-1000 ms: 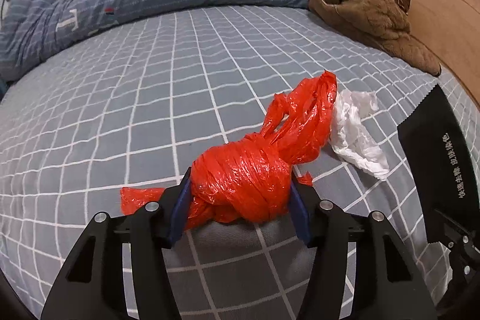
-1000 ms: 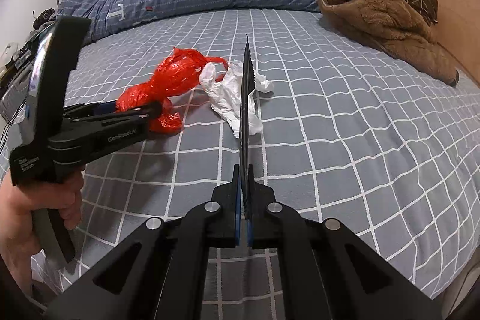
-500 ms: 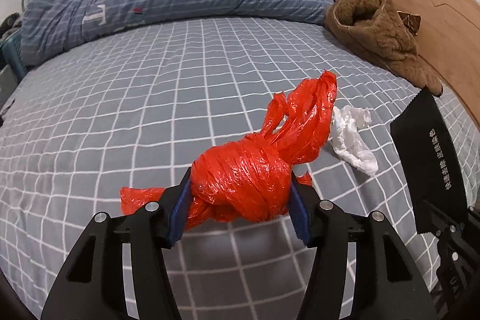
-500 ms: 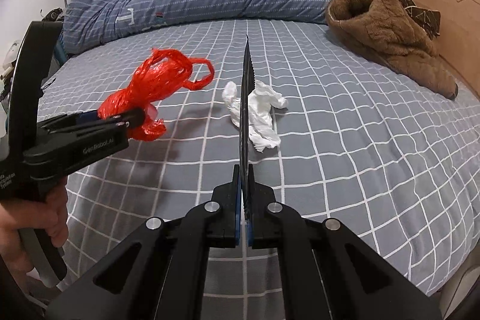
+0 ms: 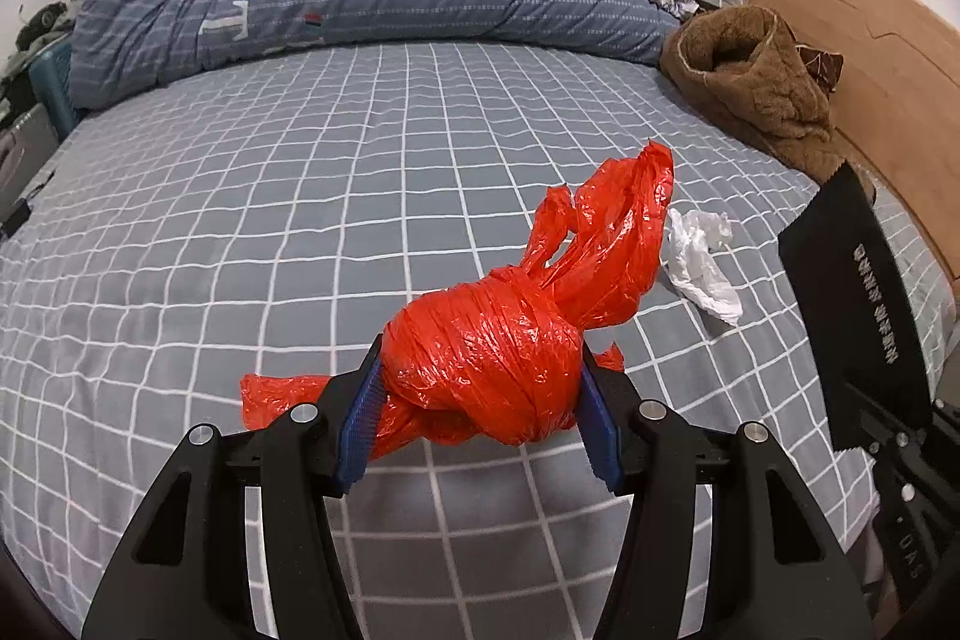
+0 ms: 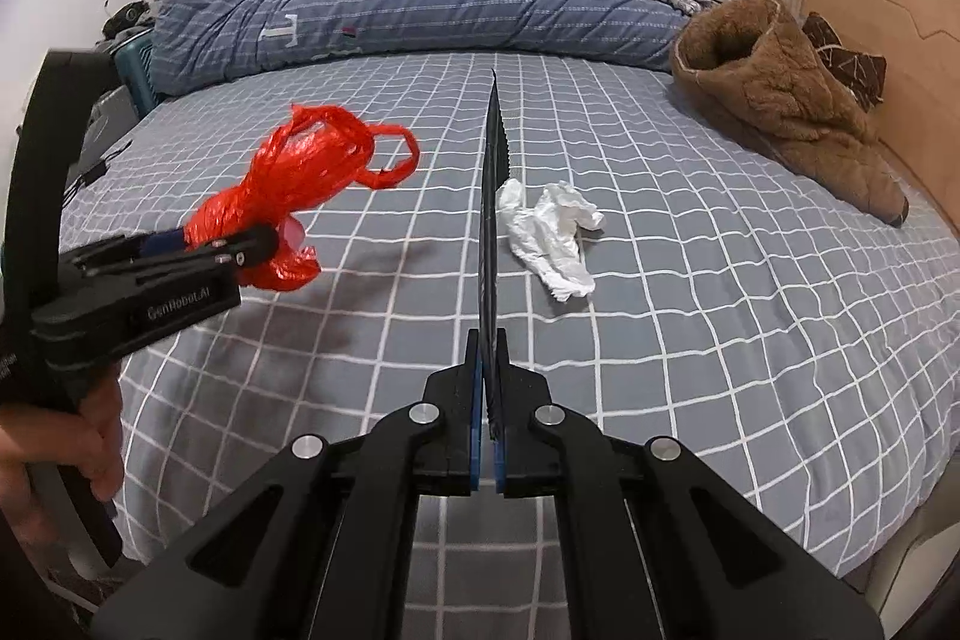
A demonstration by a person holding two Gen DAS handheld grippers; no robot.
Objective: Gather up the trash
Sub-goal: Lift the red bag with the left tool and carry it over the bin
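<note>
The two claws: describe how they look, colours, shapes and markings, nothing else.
Both are matte black plastic. The left claw has two splayed arms with triangular cut-outs, silver round screws and blue ribbed pads. Its body carries white lettering in the right wrist view, on a curved black handle. The right claw is built alike, with blue pads. No cables or sleeves show.

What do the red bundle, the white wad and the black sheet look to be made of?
Red bundle: thin glossy plastic film, likely a knotted bag; it shows crinkles, shine and handle loops. White wad: matte and softly crumpled, probably tissue or paper. Black sheet: flat, matte, with a serrated edge and printed text; likely a plastic or foil packet, not certain.
</note>
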